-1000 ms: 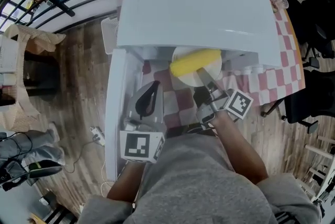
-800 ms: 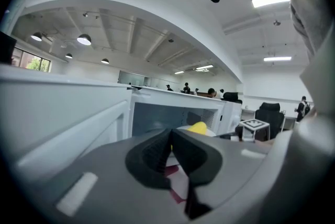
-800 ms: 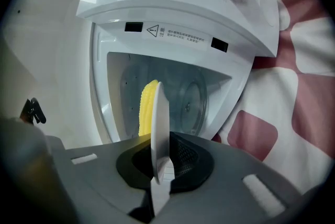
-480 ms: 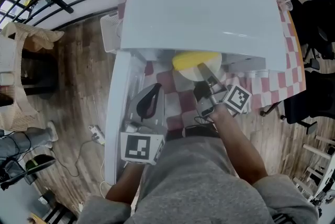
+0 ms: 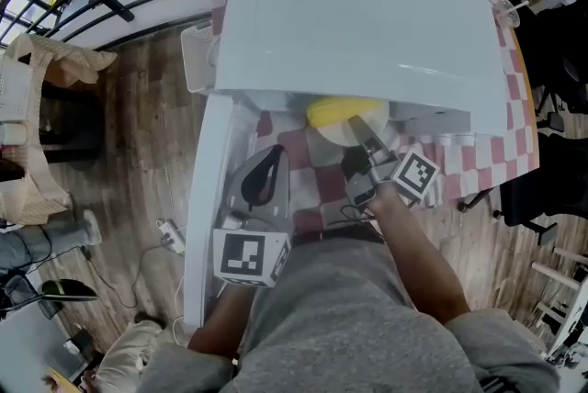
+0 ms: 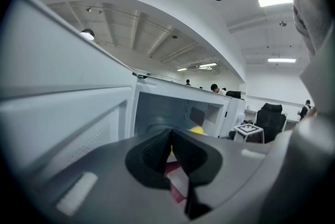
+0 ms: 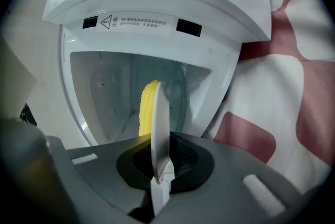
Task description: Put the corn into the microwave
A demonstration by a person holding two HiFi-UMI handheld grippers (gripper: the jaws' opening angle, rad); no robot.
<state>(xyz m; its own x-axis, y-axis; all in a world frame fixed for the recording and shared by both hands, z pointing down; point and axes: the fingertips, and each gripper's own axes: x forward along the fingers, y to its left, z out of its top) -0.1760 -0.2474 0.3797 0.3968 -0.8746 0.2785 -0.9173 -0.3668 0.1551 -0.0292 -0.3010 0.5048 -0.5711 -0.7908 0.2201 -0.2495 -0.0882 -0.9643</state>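
The corn (image 5: 342, 109) is a bright yellow cob with rows of kernels, which show in the right gripper view (image 7: 148, 108). It lies across a white plate (image 5: 335, 136) at the mouth of the white microwave (image 5: 358, 15). From the head view, its far side is hidden under the front edge of the oven's top. The left gripper view catches only a small yellow end of it (image 6: 196, 130) inside the cavity. Whether the plate rests on the oven floor cannot be told.

The right tongs (image 5: 360, 129) are clamped on the plate's near rim, which stands edge-on between the pads in the right gripper view (image 7: 160, 129). The tongs (image 7: 162, 150) point into the cavity and tip slightly down. The bare right forearm (image 5: 413, 244) reaches in from the near edge of the desk, with the marker cube (image 5: 415, 175) just behind the tongs.

The left tongs (image 5: 265, 166) are closed with nothing between them (image 6: 171, 136). They sit beside the inner face of the open door (image 5: 207, 189), which swings out at the microwave's left. Their marker cube (image 5: 250, 255) is close to the person's grey shirt (image 5: 340, 318).

The microwave stands on a desk covered with a red-and-white checked cloth (image 5: 317, 180).
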